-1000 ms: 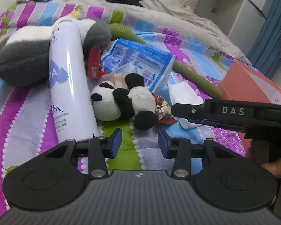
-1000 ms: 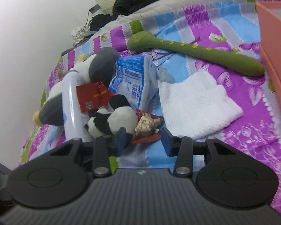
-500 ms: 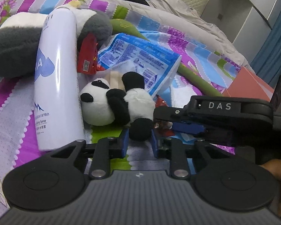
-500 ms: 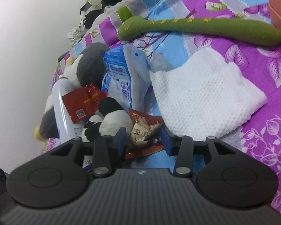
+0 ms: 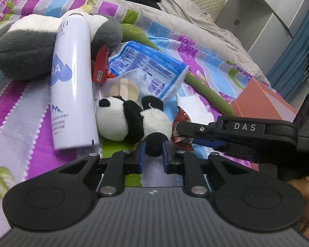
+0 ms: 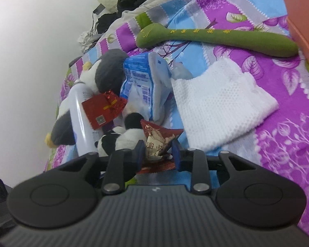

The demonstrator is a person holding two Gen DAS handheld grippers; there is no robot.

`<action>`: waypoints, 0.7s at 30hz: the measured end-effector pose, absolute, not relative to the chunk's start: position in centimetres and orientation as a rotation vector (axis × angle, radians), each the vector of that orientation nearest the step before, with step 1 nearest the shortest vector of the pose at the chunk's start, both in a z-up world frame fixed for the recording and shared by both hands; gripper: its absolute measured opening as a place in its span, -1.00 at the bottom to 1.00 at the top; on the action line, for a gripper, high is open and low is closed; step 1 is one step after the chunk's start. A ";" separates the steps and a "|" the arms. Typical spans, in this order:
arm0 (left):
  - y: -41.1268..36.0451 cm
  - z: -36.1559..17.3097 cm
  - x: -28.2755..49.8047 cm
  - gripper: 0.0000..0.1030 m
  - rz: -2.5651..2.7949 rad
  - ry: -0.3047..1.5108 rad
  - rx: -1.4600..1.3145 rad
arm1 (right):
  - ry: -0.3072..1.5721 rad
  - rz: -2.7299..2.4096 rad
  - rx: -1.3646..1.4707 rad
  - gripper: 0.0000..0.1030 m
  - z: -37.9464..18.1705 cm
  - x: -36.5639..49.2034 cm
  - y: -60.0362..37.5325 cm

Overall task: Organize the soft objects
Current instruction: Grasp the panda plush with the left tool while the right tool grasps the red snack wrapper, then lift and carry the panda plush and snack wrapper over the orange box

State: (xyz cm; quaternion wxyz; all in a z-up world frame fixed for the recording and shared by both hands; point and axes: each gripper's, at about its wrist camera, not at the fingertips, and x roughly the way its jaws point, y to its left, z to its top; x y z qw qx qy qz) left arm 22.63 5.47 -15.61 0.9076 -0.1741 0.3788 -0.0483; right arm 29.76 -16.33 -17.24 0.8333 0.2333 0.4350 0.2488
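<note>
Left hand-held gripper [image 5: 153, 149] clenches the black foot of the panda plush [image 5: 131, 119], which lies lengthwise beside the white spray bottle [image 5: 72, 82], head toward the bottle. Right hand-held gripper [image 6: 158, 153] grasps a red snack packet [image 6: 157, 142] just beside the panda plush [image 6: 121, 139].

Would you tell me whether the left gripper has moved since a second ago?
Yes. The left gripper has advanced to the small panda, beside the white bottle, and narrowed around its black foot.
</note>
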 end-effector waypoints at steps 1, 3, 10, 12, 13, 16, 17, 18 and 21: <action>5.4 -15.4 22.1 -0.62 -0.105 0.783 -0.358 | 0.919 0.522 0.486 -0.39 -17.0 29.3 -16.4; 5.3 -15.0 21.1 -0.62 -0.117 0.786 -0.353 | 0.921 0.513 0.462 -0.39 -16.5 28.1 -16.6; 4.7 -13.7 17.1 -0.62 -0.157 0.803 -0.328 | 0.934 0.480 0.414 -0.39 -15.8 23.7 -18.2; 4.5 -13.5 15.7 -0.62 -0.164 0.804 -0.324 | 0.933 0.470 0.395 -0.39 -15.6 22.5 -18.6; 4.4 -13.4 15.0 -0.62 -0.168 0.805 -0.320 | 0.938 0.470 0.391 -0.39 -15.6 21.9 -18.7; 4.4 -13.2 13.1 -0.62 -0.171 0.809 -0.326 | 0.943 0.473 0.358 -0.39 -15.4 20.2 -18.8; 4.5 -13.1 12.5 -0.62 -0.171 0.807 -0.329 | 0.941 0.469 0.338 -0.39 -15.3 19.6 -18.8; 4.5 -13.0 11.9 -0.62 -0.173 0.806 -0.331 | 0.939 0.465 0.321 -0.39 -15.2 19.1 -18.7; 4.9 -12.8 10.1 -0.62 -0.175 0.816 -0.352 | 0.928 0.453 0.273 -0.39 -15.0 17.7 -18.7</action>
